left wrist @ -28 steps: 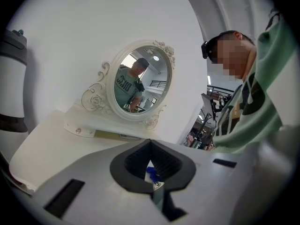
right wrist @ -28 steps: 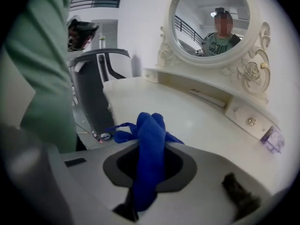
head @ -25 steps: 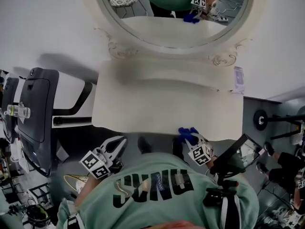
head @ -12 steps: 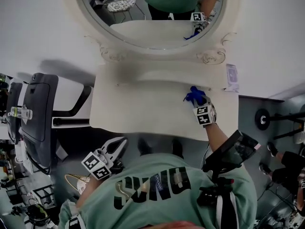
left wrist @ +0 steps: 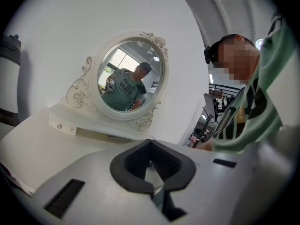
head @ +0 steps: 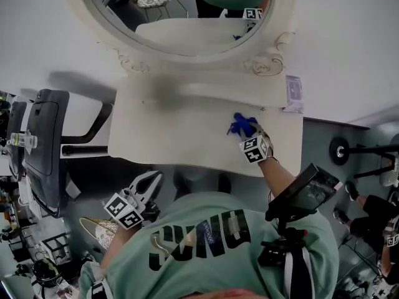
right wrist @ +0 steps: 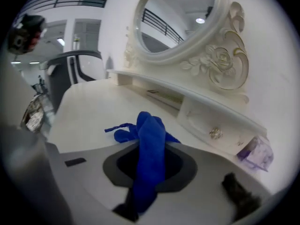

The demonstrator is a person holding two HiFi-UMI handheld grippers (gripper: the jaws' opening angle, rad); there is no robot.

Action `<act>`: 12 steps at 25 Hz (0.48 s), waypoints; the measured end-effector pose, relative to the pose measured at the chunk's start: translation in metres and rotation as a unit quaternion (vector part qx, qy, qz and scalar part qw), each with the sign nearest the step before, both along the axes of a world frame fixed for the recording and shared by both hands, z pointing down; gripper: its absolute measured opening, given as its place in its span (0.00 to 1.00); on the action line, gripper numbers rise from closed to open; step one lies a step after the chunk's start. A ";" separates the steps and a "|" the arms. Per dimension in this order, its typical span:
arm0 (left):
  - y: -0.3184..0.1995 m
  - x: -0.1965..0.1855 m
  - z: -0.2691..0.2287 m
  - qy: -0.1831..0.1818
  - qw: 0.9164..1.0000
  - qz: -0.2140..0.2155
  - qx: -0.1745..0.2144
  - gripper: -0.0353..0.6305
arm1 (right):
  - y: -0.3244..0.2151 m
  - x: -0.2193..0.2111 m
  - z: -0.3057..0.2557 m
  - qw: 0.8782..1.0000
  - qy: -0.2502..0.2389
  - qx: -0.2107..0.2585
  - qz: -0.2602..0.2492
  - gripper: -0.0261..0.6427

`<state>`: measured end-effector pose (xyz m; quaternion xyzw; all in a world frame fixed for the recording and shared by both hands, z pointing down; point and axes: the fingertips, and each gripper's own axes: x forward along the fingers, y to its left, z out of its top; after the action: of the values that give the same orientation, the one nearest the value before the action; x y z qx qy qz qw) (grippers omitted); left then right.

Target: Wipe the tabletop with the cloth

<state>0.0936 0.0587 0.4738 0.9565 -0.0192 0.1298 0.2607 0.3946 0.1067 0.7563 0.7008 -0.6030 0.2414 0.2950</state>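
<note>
Head view: holding cloth (head: pixel 239 125) in right claw (head: pixel 246 132) on desk (head: pixel 168 129), right of middle. Hanging left claw (head: pixel 149 182) off the desk edge, by the torso.
Left gripper view: clenching left claw (left wrist: pixel 151 168) on nothing, facing mirror (left wrist: pixel 131 76).
Right gripper view: grasping bunched cloth (right wrist: pixel 150 139) in right claw (right wrist: pixel 150 165), free end lying on desk (right wrist: pixel 89 111).

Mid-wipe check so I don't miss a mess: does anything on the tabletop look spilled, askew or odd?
Nothing spilled. A greyish patch darkens the tabletop below the mirror; stain or shadow, unclear. The cloth sits bunched in the right tool.
</note>
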 end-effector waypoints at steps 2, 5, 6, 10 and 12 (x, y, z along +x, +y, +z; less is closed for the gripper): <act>0.004 0.011 -0.001 0.005 1.000 0.005 0.001 0.05 | 0.031 -0.049 -0.001 0.998 -0.013 -0.001 -0.065 0.14; 0.014 0.027 0.000 0.008 1.000 0.018 0.000 0.05 | 0.087 -0.112 -0.001 0.990 -0.038 -0.003 -0.139 0.14; 0.017 0.031 0.001 0.008 1.000 0.022 0.000 0.05 | 0.103 -0.126 -0.001 0.987 -0.048 -0.004 -0.151 0.14; 0.023 0.041 0.002 0.007 0.999 0.034 -0.003 0.05 | 0.135 -0.146 0.002 0.985 -0.078 -0.009 -0.154 0.14; 0.025 0.045 0.001 0.009 0.999 0.037 -0.002 0.05 | 0.135 -0.146 0.002 0.983 -0.083 -0.014 -0.161 0.14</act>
<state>0.1382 0.0833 0.4746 0.9569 0.0188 0.1312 0.2582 0.2481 0.2420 0.7586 0.5680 -0.7269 0.2562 0.2886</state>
